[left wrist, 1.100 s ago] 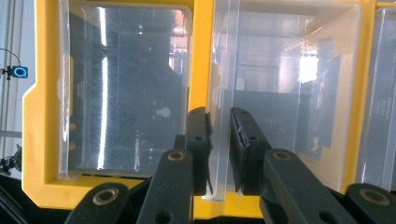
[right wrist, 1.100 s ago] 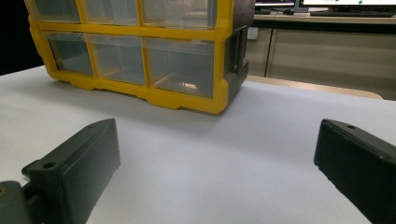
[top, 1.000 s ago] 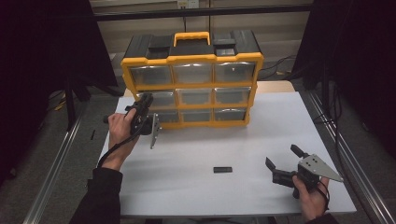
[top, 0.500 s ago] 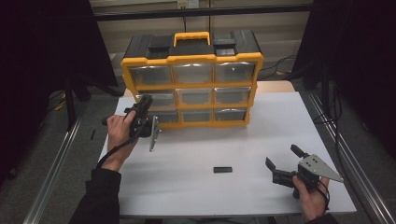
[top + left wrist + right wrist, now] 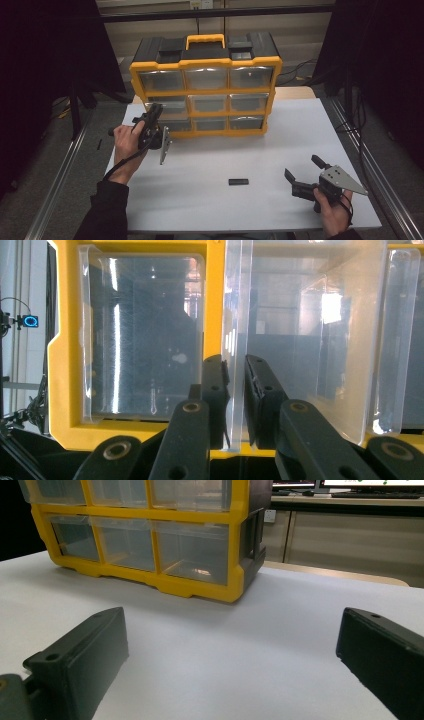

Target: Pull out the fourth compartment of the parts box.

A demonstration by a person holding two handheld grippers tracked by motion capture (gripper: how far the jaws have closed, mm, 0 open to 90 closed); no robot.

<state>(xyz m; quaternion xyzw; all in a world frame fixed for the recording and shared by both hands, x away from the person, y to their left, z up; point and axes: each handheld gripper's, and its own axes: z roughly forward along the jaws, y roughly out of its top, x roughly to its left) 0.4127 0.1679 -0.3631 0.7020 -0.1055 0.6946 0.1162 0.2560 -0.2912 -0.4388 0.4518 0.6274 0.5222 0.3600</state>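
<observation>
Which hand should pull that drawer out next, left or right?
Left. The left gripper is shut on the clear drawer's lip at the organizer. The right gripper is open over the table, far off.

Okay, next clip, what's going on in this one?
A person works at a white table with a gripper in each hand. The left gripper is turned on its side and clamped on the clear handle lip of a drawer on the left side of the yellow and black drawer cabinet. The right gripper rests open near the table's front right, holding nothing. A small black block lies loose on the table between the hands.
</observation>
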